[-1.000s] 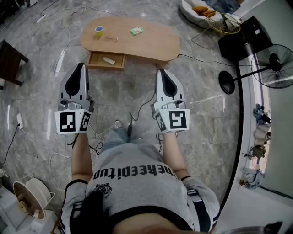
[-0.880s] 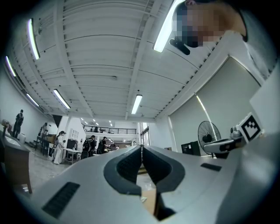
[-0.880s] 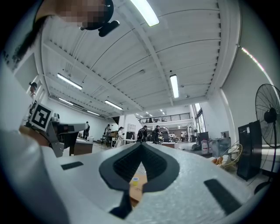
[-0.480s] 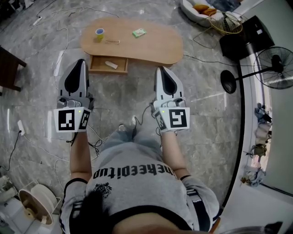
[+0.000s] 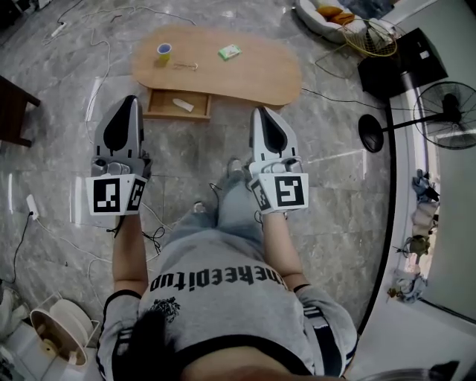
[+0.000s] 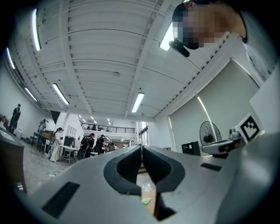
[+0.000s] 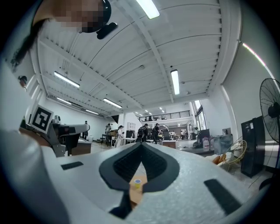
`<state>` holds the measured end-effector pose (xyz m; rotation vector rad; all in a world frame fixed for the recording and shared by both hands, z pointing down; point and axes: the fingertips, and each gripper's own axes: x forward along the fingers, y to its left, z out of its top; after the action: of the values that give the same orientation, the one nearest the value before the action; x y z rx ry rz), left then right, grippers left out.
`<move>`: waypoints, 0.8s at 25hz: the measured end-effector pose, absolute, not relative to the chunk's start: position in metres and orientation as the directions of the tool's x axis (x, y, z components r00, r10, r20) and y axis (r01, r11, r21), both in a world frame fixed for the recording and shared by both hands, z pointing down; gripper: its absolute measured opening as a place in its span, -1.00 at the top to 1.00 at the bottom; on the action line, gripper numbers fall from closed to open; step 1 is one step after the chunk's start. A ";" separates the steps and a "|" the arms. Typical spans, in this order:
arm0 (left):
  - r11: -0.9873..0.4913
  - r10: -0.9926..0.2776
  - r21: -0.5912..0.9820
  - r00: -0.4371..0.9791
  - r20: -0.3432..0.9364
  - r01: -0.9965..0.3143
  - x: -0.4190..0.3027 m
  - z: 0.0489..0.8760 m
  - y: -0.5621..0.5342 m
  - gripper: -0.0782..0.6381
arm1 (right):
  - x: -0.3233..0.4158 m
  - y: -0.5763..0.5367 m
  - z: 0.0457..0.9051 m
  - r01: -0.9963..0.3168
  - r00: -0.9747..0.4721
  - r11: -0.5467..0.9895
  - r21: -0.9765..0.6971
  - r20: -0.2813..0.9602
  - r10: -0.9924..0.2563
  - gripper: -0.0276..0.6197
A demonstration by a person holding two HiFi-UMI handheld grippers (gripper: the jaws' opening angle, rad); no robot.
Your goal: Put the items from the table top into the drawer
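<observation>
An oval wooden table (image 5: pixel 253 74) stands ahead on the grey floor. Its drawer (image 5: pixel 158 105) is pulled open with a white item (image 5: pixel 183 105) inside. On the top stand a yellow cup with a blue rim (image 5: pixel 163 51), a green packet (image 5: pixel 230 51) and a small thin object (image 5: pixel 186 66). My left gripper (image 5: pixel 132 99) is shut and empty, its tip just left of the drawer and short of it. My right gripper (image 5: pixel 258 111) is shut and empty, near the table's front edge. Between the left gripper's (image 6: pixel 141 148) jaws the packet (image 6: pixel 145 201) shows. Below the right gripper's (image 7: pixel 141 145) tips the cup (image 7: pixel 137 183) shows.
A standing fan (image 5: pixel 445 111) and a black box (image 5: pixel 401 63) are at the right. A wire basket (image 5: pixel 368 37) and a cushion bed (image 5: pixel 316 18) lie behind the table. A dark side table (image 5: pixel 11 111) stands left. Cables cross the floor, and a cable reel (image 5: pixel 48 327) sits near left.
The person has stepped forward, and both shut grippers have come a little closer to the table and its open drawer. Nothing on the table has moved.
</observation>
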<state>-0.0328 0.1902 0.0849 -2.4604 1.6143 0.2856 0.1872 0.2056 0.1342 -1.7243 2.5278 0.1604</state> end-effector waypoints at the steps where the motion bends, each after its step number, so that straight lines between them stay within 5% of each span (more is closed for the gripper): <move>1: -0.386 -0.886 -0.047 0.384 -0.259 -0.921 -0.036 0.086 0.188 0.75 | 0.185 0.202 0.134 -0.929 -0.369 0.367 0.045 -0.123 -0.921 0.92; 20: -0.282 -0.924 -0.060 0.288 -0.252 -0.957 -0.040 0.088 0.033 0.75 | 0.179 0.012 0.146 -0.875 -0.483 0.485 0.014 -0.111 -0.869 0.92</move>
<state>-0.0403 0.0327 0.0878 -2.3538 1.7456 0.2482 0.1795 0.0116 0.1464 -1.5481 2.6297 0.1046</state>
